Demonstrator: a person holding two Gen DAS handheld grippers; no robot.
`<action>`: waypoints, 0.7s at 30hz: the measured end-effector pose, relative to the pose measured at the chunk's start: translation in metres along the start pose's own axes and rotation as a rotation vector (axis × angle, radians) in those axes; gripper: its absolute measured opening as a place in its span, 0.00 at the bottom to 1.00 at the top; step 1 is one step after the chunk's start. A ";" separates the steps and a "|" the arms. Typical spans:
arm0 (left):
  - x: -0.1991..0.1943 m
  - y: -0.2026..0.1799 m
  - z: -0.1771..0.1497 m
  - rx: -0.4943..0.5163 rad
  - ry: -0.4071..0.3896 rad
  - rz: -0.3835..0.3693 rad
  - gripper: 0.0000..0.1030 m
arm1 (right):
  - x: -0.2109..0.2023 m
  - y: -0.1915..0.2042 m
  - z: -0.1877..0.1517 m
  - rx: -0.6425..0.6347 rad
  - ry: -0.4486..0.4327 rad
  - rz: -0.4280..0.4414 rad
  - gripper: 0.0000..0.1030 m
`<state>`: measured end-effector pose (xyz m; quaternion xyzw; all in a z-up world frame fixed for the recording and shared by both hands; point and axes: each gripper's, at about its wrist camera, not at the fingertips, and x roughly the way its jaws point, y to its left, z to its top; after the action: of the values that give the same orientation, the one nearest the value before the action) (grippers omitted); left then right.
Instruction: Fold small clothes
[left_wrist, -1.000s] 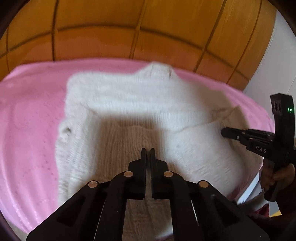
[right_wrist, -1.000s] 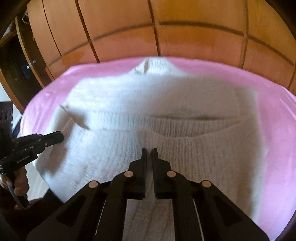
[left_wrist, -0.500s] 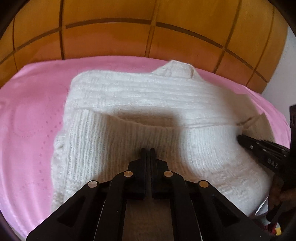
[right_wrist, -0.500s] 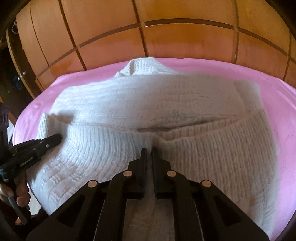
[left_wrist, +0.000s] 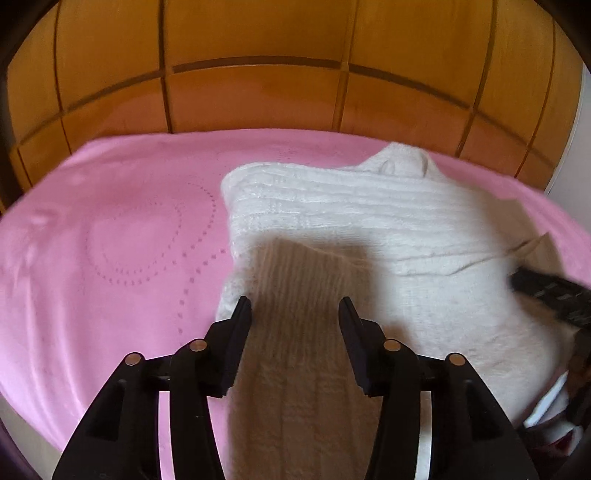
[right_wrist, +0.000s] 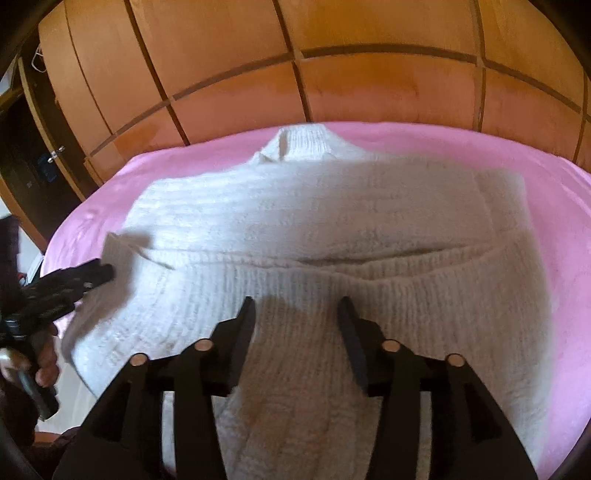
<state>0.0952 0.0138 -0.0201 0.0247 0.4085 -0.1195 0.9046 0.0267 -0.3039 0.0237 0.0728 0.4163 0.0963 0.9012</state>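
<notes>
Covering the bed is a pink blanket (left_wrist: 110, 229) with a dotted heart stitched into it, and behind the bed stands a wall of orange-brown wooden panels (left_wrist: 258, 44) cut by dark grooves. To the left of the panels, in the right wrist view, a dark cabinet (right_wrist: 33, 162) fills the corner.

A cream knitted sweater (right_wrist: 332, 214) lies on the blanket, its collar toward the panels and its ribbed lower part folded up over the body. The left tongs (left_wrist: 294, 308) have just been opening and now stand apart, the ribbed knit lying between and below the fingers, with neither pad pressing on it. The right tongs (right_wrist: 296, 308) have likewise just been opening and stand apart over the folded hem, gripping nothing. A hand (right_wrist: 40, 354) holds the left tongs at the sweater's left edge.
</notes>
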 end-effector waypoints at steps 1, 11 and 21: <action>0.001 -0.002 -0.001 0.015 -0.002 0.000 0.32 | -0.009 -0.005 0.003 -0.003 -0.024 -0.021 0.53; 0.000 0.001 -0.008 0.039 -0.024 -0.010 0.17 | -0.043 -0.087 0.000 0.115 -0.061 -0.231 0.52; -0.032 0.005 -0.008 0.037 -0.084 -0.057 0.06 | -0.051 -0.078 -0.001 0.080 -0.044 -0.236 0.06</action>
<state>0.0699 0.0263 -0.0014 0.0245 0.3685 -0.1538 0.9165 0.0025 -0.3914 0.0442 0.0612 0.4054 -0.0287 0.9116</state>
